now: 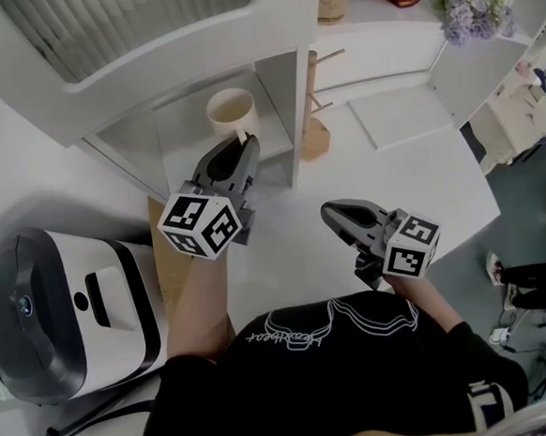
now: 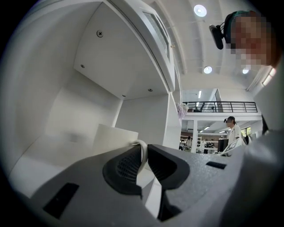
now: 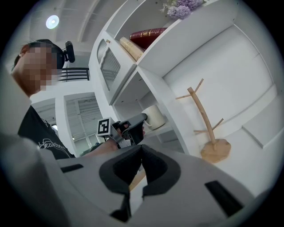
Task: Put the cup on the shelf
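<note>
One cup (image 1: 232,112) sits inside the lower shelf (image 1: 277,90) compartment, held by its handle (image 2: 142,153) in the closed left gripper (image 1: 245,141). Right gripper (image 1: 335,215): jaws together, nothing between them, over the counter (image 1: 439,171), well apart from the cup.

Step in hand, as judged: set-down. Keep the cup level and clear of the side wall. Lower until the base seats flat, then open the jaws.

Hidden: the cup base is behind the jaws, so I cannot tell whether it touches the shelf floor. The compartment's back corner is dim.
</note>
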A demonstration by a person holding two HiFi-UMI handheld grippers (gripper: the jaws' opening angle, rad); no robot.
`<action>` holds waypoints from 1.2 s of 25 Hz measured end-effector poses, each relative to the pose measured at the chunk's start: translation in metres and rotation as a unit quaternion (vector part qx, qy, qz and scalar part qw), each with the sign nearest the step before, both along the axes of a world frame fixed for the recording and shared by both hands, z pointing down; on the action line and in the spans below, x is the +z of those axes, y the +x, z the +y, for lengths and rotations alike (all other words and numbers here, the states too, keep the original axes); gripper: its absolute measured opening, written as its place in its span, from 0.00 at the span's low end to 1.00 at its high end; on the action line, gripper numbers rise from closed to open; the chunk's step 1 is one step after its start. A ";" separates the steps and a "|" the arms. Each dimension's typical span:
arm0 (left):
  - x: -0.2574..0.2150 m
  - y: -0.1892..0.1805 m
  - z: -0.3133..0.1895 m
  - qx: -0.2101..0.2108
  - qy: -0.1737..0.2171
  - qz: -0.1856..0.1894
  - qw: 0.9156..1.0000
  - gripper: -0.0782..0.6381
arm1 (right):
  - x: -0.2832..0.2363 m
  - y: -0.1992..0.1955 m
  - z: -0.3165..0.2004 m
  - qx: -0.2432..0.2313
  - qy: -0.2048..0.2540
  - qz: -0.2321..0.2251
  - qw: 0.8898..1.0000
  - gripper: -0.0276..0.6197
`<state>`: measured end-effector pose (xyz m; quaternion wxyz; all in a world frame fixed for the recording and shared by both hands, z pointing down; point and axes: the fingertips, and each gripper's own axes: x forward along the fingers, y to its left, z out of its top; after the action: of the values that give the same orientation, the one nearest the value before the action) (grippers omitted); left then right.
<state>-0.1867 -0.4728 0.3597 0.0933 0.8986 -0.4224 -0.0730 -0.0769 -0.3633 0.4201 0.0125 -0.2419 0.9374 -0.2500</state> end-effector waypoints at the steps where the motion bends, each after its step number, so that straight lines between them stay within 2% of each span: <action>1: 0.002 0.001 -0.001 0.002 -0.003 -0.006 1.000 0.17 | 0.000 0.000 0.000 0.000 0.000 0.000 1.000 0.05; 12: 0.006 0.005 -0.001 0.011 -0.014 -0.007 1.000 0.18 | 0.000 -0.005 0.000 -0.010 -0.001 0.003 1.000 0.05; 18: 0.004 -0.003 0.006 -0.002 -0.013 -0.020 1.000 0.32 | -0.008 -0.006 0.006 -0.015 0.008 0.003 1.000 0.05; 24: -0.007 -0.010 0.035 -0.014 0.000 -0.034 0.999 0.34 | -0.013 -0.002 0.014 -0.016 0.015 0.003 1.000 0.05; 27: -0.010 -0.004 0.059 0.000 -0.007 -0.040 0.999 0.34 | -0.019 -0.003 0.019 -0.021 0.022 0.003 1.000 0.05; 30: -0.007 0.007 0.087 0.032 -0.021 -0.053 0.998 0.34 | -0.023 -0.003 0.024 -0.025 0.028 0.002 0.999 0.05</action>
<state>-0.1796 -0.3857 0.3531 0.0919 0.9121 -0.3993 -0.0139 -0.0797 -0.3398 0.3973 0.0113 -0.2184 0.9499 -0.2234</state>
